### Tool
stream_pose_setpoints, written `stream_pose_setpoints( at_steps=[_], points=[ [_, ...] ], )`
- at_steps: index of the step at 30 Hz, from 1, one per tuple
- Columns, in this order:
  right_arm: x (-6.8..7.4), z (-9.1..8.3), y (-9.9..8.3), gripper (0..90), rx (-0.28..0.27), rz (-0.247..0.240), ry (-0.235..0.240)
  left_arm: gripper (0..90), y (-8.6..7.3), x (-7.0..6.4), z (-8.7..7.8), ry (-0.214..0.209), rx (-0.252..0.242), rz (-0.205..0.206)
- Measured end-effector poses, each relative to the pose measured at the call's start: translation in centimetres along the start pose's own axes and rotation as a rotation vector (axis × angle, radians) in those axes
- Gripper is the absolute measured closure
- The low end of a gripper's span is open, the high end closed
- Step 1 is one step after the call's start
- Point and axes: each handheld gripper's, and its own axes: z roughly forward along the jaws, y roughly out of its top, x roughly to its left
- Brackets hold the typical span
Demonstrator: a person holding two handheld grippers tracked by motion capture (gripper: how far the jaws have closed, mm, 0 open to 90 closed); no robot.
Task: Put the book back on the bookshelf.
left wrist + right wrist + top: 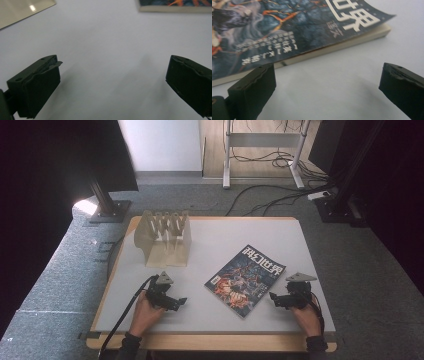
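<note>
A magazine with a dark, colourful cover lies flat on the white table top, right of centre. My right gripper rests on the table just right of it, open, jaws pointing at its edge. In the right gripper view the magazine sits close beyond the open jaws, nothing between them. My left gripper lies on the table left of the magazine, open and empty. In the left gripper view its jaws frame bare table, with the magazine's corner at the top.
A beige slotted file rack stands at the back left of the table; its base appears at the top left of the left gripper view. The table's wooden front edge runs below both hands. Cables and stand legs lie on the floor beyond.
</note>
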Motion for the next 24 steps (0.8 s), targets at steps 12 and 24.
stream_pose_setpoints(
  at_steps=[12, 24],
  points=[
    [1.7, -0.4, 2.1, 0.8, -0.019, -0.068, 0.056, 0.0, 3.1, -1.6, 0.6, -0.047, 0.003, 0.074],
    [1.4, 1.5, 4.5, 0.0, 0.004, -0.128, 0.096, 0.0, 7.3, -3.0, 2.6, -0.065, 0.04, 0.159]
  ],
)
